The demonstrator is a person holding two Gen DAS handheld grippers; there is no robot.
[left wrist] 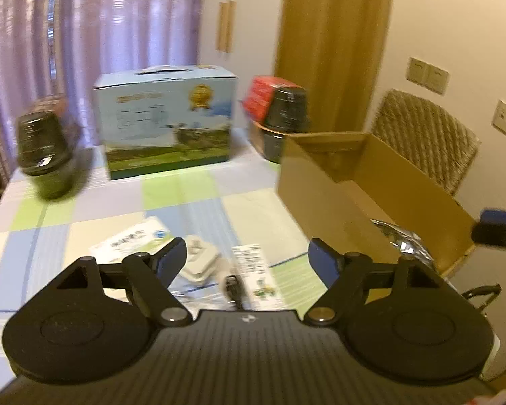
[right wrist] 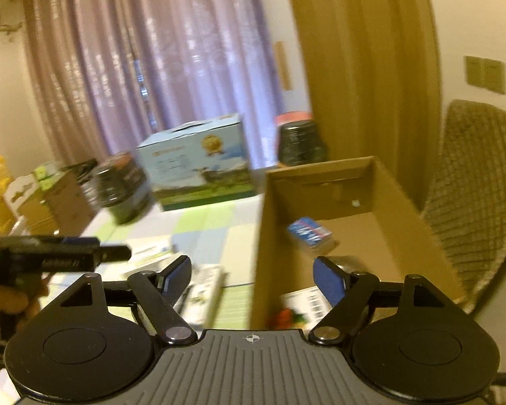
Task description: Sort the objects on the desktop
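Observation:
My left gripper (left wrist: 248, 256) hangs open over the checked tablecloth (left wrist: 185, 195), nothing between its fingers. Below it lie a small white box (left wrist: 200, 261), a black item (left wrist: 234, 288), a printed packet (left wrist: 256, 270) and a leaflet (left wrist: 135, 239). An open cardboard box (left wrist: 320, 182) stands to the right with a silver foil packet (left wrist: 401, 239) inside. My right gripper (right wrist: 253, 270) is open and empty above the near left wall of the cardboard box (right wrist: 320, 175). Inside lie a blue packet (right wrist: 308, 231) and a white barcoded packet (right wrist: 303, 303). Both views are blurred.
A blue-green carton with a handle (left wrist: 167, 118) stands at the back of the table. Dark wrapped pots sit at back left (left wrist: 45, 148) and back right (left wrist: 285, 111), by a red box (left wrist: 261, 96). A wicker chair (right wrist: 475, 195) is right of the cardboard box.

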